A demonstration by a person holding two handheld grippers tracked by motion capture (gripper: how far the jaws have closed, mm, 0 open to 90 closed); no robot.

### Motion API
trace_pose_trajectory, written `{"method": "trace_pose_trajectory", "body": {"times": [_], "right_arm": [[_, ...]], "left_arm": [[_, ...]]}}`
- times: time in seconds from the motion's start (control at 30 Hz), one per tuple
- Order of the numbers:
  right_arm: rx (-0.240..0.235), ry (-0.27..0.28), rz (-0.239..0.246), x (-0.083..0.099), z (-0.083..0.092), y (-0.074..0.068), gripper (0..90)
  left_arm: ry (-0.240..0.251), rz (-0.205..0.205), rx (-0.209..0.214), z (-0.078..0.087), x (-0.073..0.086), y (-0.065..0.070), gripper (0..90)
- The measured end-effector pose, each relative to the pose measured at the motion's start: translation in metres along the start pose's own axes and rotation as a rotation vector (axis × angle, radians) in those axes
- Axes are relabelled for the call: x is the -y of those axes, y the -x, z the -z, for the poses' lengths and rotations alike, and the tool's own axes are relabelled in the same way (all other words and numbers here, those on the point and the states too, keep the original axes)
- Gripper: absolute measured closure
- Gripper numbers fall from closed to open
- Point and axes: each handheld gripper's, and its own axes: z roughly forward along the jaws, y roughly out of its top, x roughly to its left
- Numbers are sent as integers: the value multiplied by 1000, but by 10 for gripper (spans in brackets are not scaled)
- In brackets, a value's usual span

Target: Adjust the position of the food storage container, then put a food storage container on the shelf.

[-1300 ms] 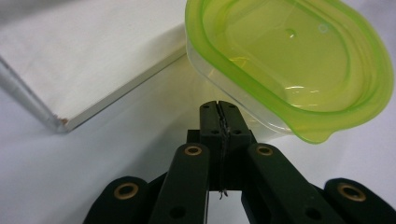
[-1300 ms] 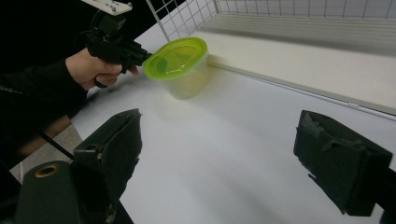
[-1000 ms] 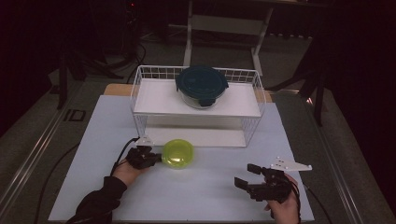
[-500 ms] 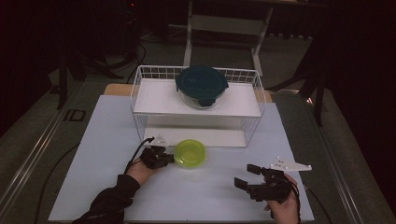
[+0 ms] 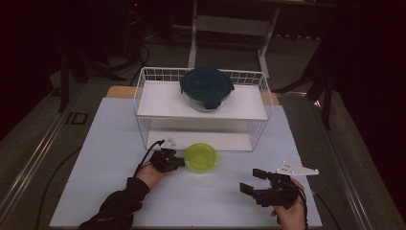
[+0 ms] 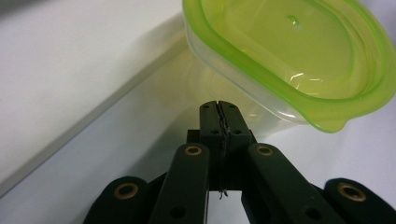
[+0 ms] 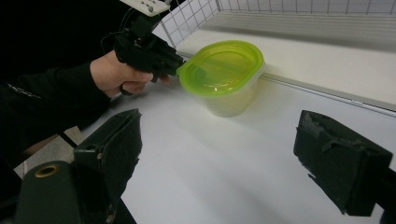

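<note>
A clear tub with a lime-green lid (image 5: pixel 201 157) stands on the white mat just in front of the wire rack's lower shelf. My left gripper (image 5: pixel 179 162) is shut with nothing between its jaws. Its tip presses against the tub's left side under the lid's rim. In the left gripper view the closed jaws (image 6: pixel 218 105) sit right below the tub (image 6: pixel 289 51), which looks tilted. My right gripper (image 5: pixel 251 181) rests open near the front right of the mat. The right gripper view has its open jaws (image 7: pixel 219 135) facing the tub (image 7: pixel 224 70) and the left gripper (image 7: pixel 180 65).
A white wire rack (image 5: pixel 143 96) stands at the back of the mat. On its upper shelf sits a glass container with a dark teal lid (image 5: pixel 207 87). The mat's front edge (image 5: pixel 182 225) lies close to both hands.
My left gripper has slid to the right, staying shut, and the green-lidded tub has moved right with it, now in front of the rack's middle. The right gripper has stayed put.
</note>
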Motion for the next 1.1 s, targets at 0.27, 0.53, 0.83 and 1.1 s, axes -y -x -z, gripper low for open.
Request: {"method": "trace_pose_trajectory", "body": {"times": [0.27,0.53,0.83,1.1], "right_arm": [[2,-1,4,0,0,-1,147],[6,3,10,-1,1,-2,146],[4,2,32,-4,-1,-5,149],[-7,-4,48,-9,-8,-5,167]], "left_arm": [[5,7,-1,11,6,-3,879],[23,43,14,43,14,-1,680],[92,87,73,75,9,9,108],[174,88,62,95,-8,23,3]]}}
